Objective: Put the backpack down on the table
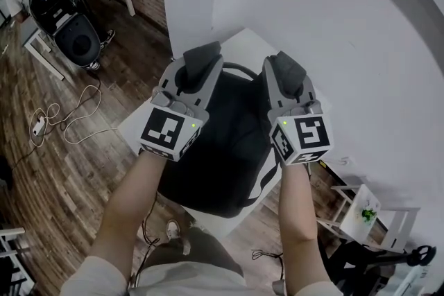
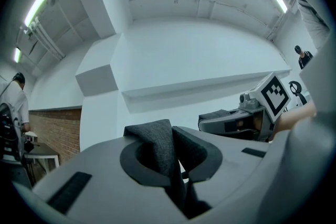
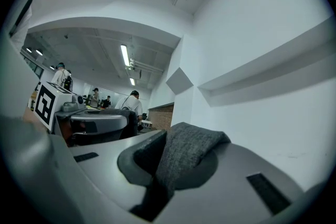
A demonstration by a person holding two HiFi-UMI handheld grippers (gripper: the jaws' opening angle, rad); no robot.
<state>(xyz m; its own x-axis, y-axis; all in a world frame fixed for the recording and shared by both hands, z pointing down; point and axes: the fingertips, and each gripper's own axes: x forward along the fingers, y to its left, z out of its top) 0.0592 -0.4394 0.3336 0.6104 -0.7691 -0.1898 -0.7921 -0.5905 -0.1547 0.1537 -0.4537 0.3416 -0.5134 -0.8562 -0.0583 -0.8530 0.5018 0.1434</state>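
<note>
Backpack hangs low over the white tabletop, its base close to the near edge; released here, it might slump off that edge. Farther on, the left gripper and right gripper each clamp a fold of its top fabric, which could slip out.

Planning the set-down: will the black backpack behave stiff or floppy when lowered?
Probably floppy: the backpack cloth bunches where the left tool and right tool pinch it. It likely slumps on the table rather than standing. Woven cloth looks grippy, unlikely to slip.
</note>
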